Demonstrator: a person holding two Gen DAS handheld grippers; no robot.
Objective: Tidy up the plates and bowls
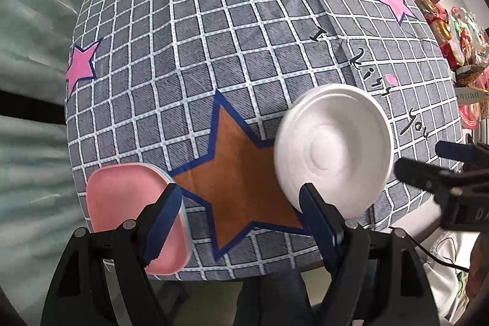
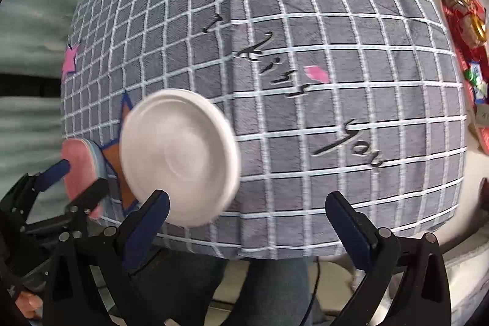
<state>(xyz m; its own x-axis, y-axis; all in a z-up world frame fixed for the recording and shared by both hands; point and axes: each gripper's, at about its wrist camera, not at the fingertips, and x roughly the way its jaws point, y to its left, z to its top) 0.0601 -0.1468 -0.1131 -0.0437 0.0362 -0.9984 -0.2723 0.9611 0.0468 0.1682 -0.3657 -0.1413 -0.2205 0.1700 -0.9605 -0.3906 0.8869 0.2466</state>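
White round plate (image 1: 333, 148) lying upside down on checked tablecloth (image 1: 214, 51), overlapping brown star (image 1: 244, 176). Pink plate (image 1: 128, 203) stacked beyond the star's other side. Left gripper (image 1: 241, 219) and right gripper (image 2: 247, 222) spread wide, holding nothing.

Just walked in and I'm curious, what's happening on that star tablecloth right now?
A person is sorting dishes with two hand-held grippers. Both the left hand-held gripper and the right hand-held gripper are open and hold nothing. A round white foam plate lies near the table's front edge on the grey checked tablecloth. To its left sits a stack of square plastic plates, pink on top.
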